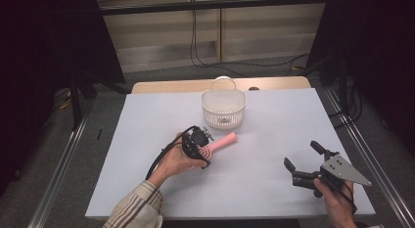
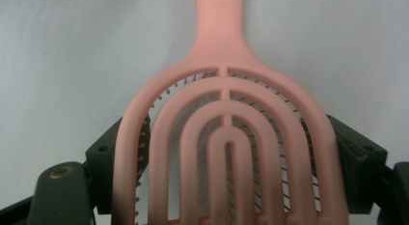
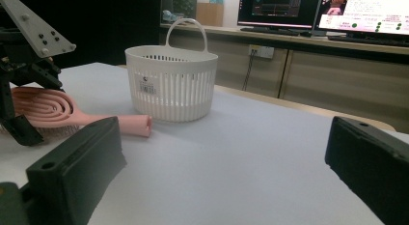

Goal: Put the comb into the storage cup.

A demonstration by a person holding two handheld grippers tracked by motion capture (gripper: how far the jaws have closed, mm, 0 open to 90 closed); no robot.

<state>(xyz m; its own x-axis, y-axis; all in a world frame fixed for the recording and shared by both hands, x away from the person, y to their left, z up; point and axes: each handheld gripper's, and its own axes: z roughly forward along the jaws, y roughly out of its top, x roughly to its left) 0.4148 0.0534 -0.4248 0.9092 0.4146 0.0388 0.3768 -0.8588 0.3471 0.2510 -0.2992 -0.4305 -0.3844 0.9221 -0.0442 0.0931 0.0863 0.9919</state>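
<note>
Left gripper view: pink vented hairbrush, arched ribs, pinched by left tongs; right tongs spread.

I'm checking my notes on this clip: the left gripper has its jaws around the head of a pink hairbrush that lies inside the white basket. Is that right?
Not quite. The left gripper does have its jaws around the head of the pink hairbrush, but the brush lies on the table in front of the white basket, not inside it, as the high view shows.

brush head cut off below — bristles blurred
</note>
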